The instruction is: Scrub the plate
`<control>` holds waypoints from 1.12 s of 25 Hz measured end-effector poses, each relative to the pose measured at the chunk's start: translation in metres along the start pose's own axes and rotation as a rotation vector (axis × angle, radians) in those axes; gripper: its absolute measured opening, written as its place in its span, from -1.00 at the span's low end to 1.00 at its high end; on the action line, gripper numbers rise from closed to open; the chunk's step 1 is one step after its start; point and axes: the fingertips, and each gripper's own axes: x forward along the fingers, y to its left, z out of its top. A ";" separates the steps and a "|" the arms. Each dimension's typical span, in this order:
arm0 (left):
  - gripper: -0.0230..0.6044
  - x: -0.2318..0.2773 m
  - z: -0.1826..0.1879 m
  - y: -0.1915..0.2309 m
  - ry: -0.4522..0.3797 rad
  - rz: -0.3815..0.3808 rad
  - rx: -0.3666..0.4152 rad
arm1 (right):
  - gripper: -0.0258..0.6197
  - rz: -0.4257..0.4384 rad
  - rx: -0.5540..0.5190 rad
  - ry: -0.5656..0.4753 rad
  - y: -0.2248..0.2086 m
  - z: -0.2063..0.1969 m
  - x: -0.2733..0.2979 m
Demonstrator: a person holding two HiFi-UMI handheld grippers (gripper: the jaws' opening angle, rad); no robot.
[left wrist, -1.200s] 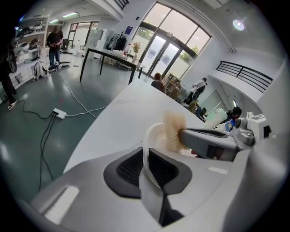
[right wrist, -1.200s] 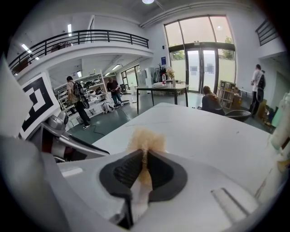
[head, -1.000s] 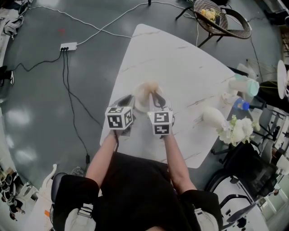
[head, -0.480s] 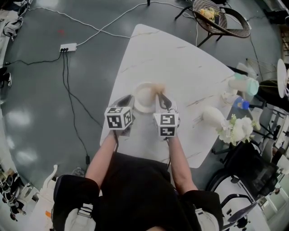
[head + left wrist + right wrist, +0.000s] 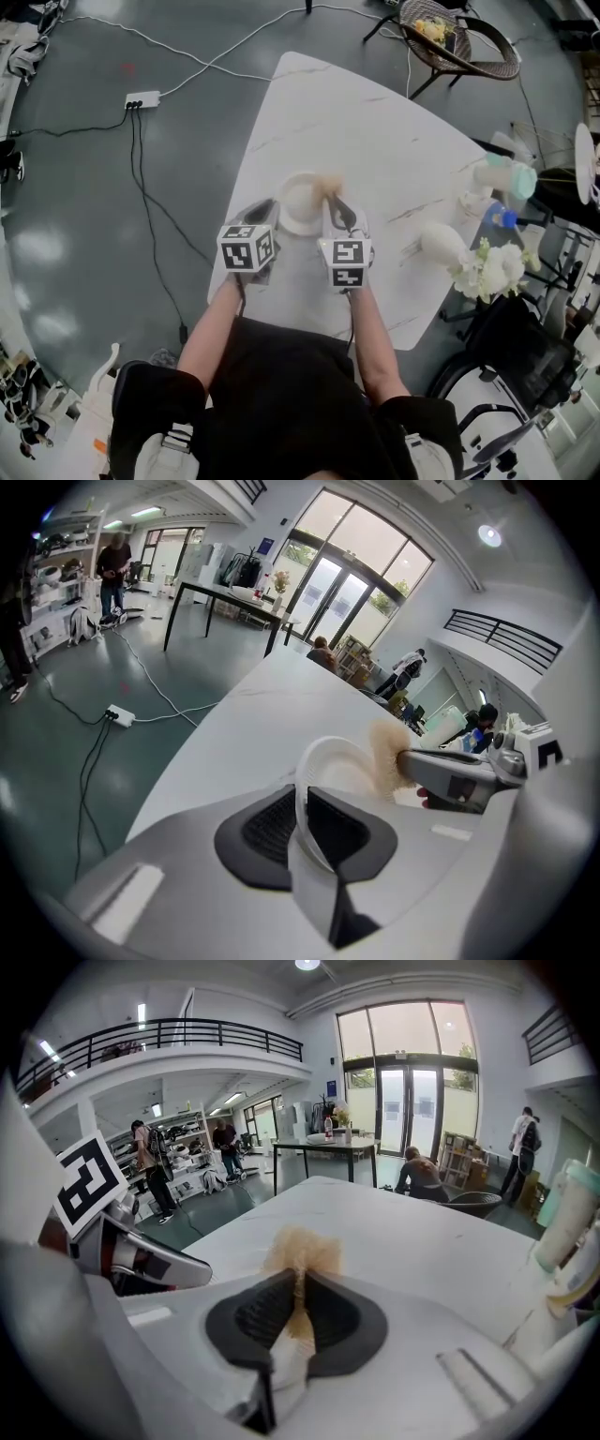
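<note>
A small white plate (image 5: 300, 202) is lifted just over the white table (image 5: 375, 131), with my left gripper (image 5: 266, 212) shut on its near-left rim. In the left gripper view the plate (image 5: 330, 761) stands on edge between the jaws of the left gripper (image 5: 302, 803). My right gripper (image 5: 334, 208) is shut on a beige fluffy scrubber (image 5: 327, 183), which rests against the plate's right rim. The scrubber (image 5: 302, 1251) pokes out beyond the jaws of the right gripper (image 5: 300, 1290), and the scrubber (image 5: 385, 756) touches the plate's inner face.
A teal-capped bottle (image 5: 507, 176), a white object (image 5: 441, 242) and white flowers (image 5: 493, 267) crowd the table's right edge. A wicker chair (image 5: 459, 39) stands beyond the far end. A power strip (image 5: 142, 96) and cables lie on the floor at left.
The right gripper has drawn slightly toward me and rightward, carrying the scrubber from the plate's top to its right rim. The left gripper and plate have barely moved.
</note>
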 end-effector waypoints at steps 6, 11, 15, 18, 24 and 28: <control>-0.78 -0.001 0.000 -0.003 -0.013 -0.017 -0.011 | -0.81 0.013 -0.006 -0.046 0.006 0.015 -0.012; -0.78 -0.001 -0.001 -0.004 -0.015 -0.019 -0.012 | -0.81 0.048 -0.021 -0.092 0.023 0.032 -0.022; -0.79 -0.002 0.000 -0.005 -0.019 -0.026 -0.016 | -0.81 0.083 -0.038 -0.101 0.040 0.035 -0.023; -0.79 -0.003 0.001 -0.005 -0.020 -0.029 -0.019 | -0.81 0.106 -0.043 -0.090 0.052 0.032 -0.020; -0.79 -0.003 0.000 -0.006 -0.024 -0.034 -0.024 | -0.81 0.138 -0.050 -0.070 0.065 0.024 -0.016; -0.79 -0.002 -0.001 -0.005 -0.022 -0.034 -0.026 | -0.81 0.153 -0.052 -0.046 0.071 0.015 -0.011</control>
